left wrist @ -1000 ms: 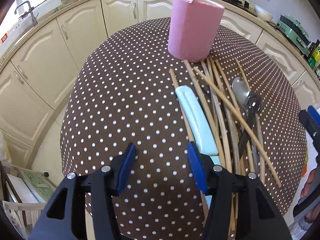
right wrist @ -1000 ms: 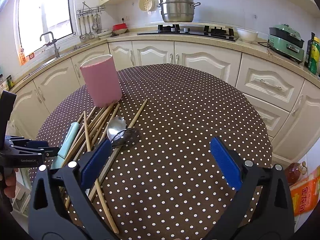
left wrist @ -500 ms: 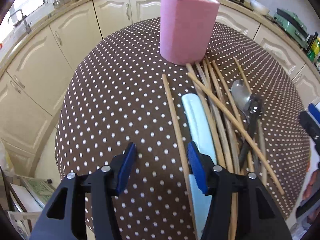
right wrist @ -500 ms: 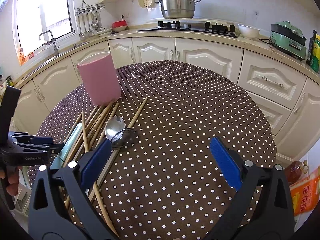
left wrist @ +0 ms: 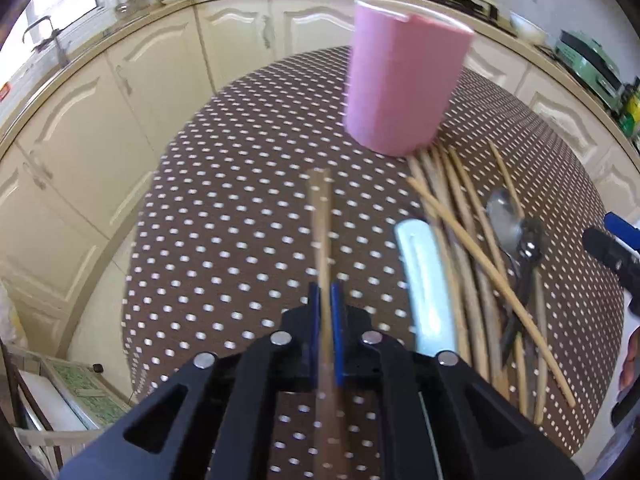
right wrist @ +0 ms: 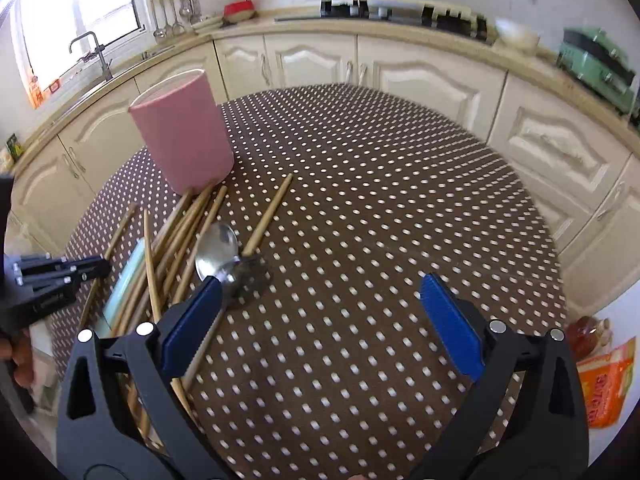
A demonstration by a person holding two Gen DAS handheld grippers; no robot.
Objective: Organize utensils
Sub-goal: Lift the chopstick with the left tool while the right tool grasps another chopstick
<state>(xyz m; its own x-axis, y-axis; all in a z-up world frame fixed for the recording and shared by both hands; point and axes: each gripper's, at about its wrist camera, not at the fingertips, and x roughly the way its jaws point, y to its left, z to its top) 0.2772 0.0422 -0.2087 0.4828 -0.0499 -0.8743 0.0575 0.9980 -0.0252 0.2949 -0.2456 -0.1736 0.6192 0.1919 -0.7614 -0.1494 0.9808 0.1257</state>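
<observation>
Left wrist view: looks steeply down, close over the polka-dot counter (left wrist: 224,216). Right wrist view: shallower, facing the cabinets. Shared: pink holder (left wrist: 404,88), chopstick pile (right wrist: 180,240).

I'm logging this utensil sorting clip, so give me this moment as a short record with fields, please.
surface: round table with dotted brown cloth
container: pink cup, upright, beyond the pile
left gripper: shut on one chopstick
right gripper: open, nothing between its pads
loose pile: chopsticks, pale blue utensil, metal spoon
in cup: cannot tell
</observation>
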